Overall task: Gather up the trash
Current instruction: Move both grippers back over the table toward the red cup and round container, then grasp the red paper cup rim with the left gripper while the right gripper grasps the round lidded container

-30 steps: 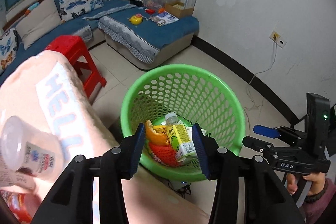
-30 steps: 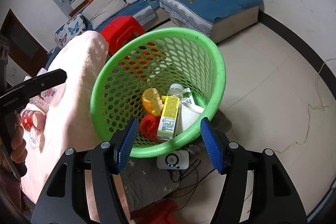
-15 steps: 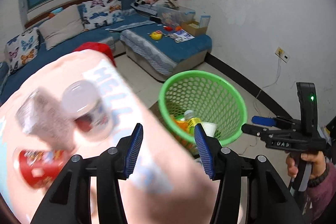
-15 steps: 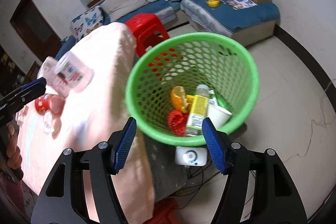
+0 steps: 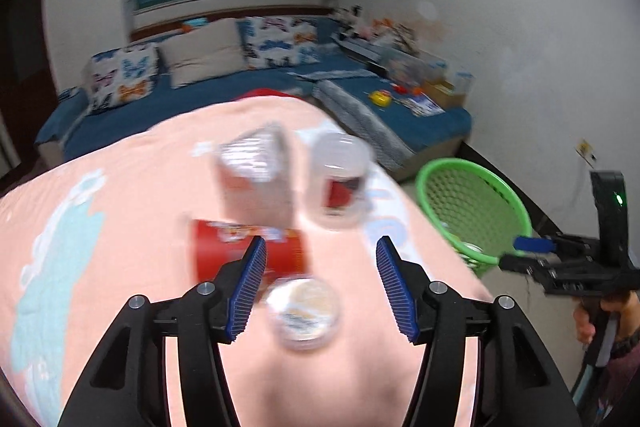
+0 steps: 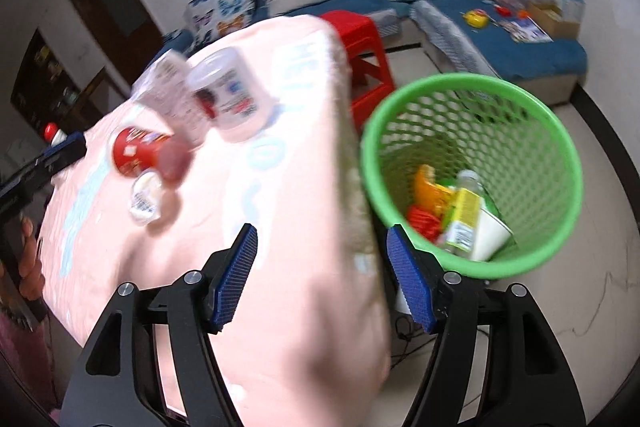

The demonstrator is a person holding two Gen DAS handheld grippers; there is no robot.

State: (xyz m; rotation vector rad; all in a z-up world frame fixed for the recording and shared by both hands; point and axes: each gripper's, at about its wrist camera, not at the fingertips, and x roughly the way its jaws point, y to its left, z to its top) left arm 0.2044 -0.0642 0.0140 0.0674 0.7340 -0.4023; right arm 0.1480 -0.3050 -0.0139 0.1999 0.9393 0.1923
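Both tongs are spreading empty, the left tongs (image 5: 320, 283) over the small clear round tub (image 5: 303, 311) on the pink cloth-covered tabletop (image 5: 120, 219), likely its next pick for the green perforated plastic basket (image 6: 472, 171), the right tongs (image 6: 320, 275) nearer that basket.

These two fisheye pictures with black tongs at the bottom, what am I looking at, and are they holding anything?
A person holds a handheld gripper in each hand, each with its own camera looking along the blue-padded fingers. One picture is from the left tongs, the other from the right tongs. Both are opening, with nothing gripped. On the pink cloth lie blurred trash pieces: a red can, a clear cup, a carton, a small lidded tub. The green basket already holds trash.
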